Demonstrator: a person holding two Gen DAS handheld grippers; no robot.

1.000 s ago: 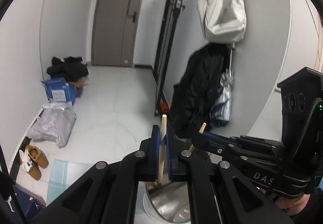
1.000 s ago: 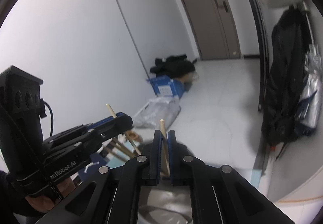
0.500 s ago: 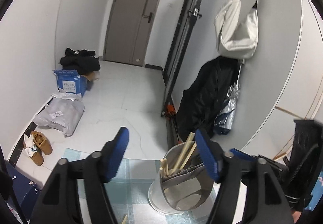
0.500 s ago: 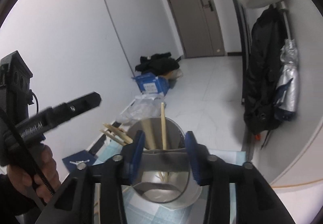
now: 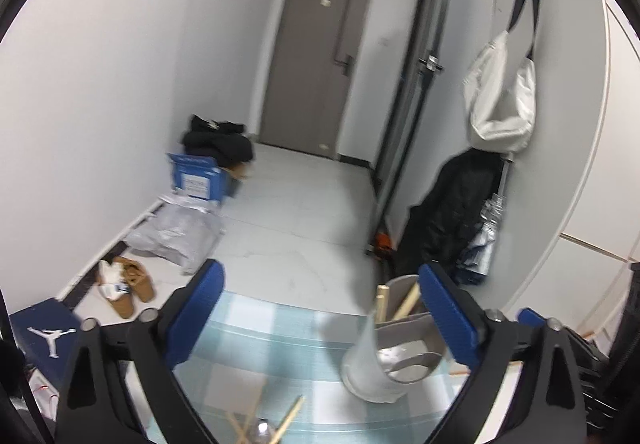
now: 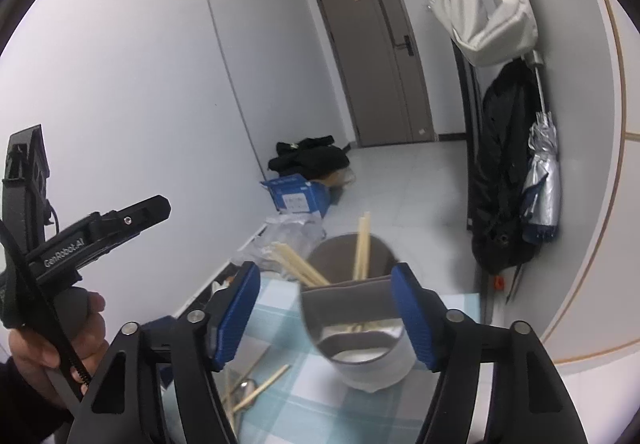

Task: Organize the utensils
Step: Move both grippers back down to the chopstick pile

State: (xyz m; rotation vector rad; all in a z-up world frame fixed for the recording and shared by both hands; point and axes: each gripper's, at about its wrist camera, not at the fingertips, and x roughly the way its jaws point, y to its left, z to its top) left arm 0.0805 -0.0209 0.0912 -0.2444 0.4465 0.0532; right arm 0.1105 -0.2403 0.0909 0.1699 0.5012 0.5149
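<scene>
1. The left gripper (image 5: pixel 320 308) has just been opening and its blue pads (image 5: pixel 196 308) now stand as wide apart as they go; nothing is between them but the checked tablecloth (image 5: pixel 280 340) below; it holds nothing.
2. The right gripper (image 6: pixel 326 312) has also just been opening; its jaws stand well apart with the holder seen in the gap; the pads (image 6: pixel 412 320) press on nothing, so it has hold of nothing.
3. The holder (image 6: pixel 360 328), a grey metal cup with a divider across its mouth, stands upright on the tablecloth near the table's far edge; in the left wrist view it sits at the right, partly behind the right-hand pad.
4. Several chopsticks (image 6: pixel 362 248) stand in the holder; one pair rises almost straight up, and others (image 6: pixel 298 264) lean out to the left over the rim.
5. More loose chopsticks (image 6: pixel 260 388) lie flat on the cloth in front of the holder, beside what looks like a spoon (image 6: pixel 246 388); the view there is partly blocked by the gripper.
6. A hand (image 6: pixel 76 332) grips the left gripper's handle at the left edge of the right wrist view.
7. Behind the table are a grey door (image 5: pixel 312 64), a white bag (image 5: pixel 500 96) hung on the wall, a black coat (image 5: pixel 452 212) and a blue box (image 5: pixel 196 182) on the floor.
</scene>
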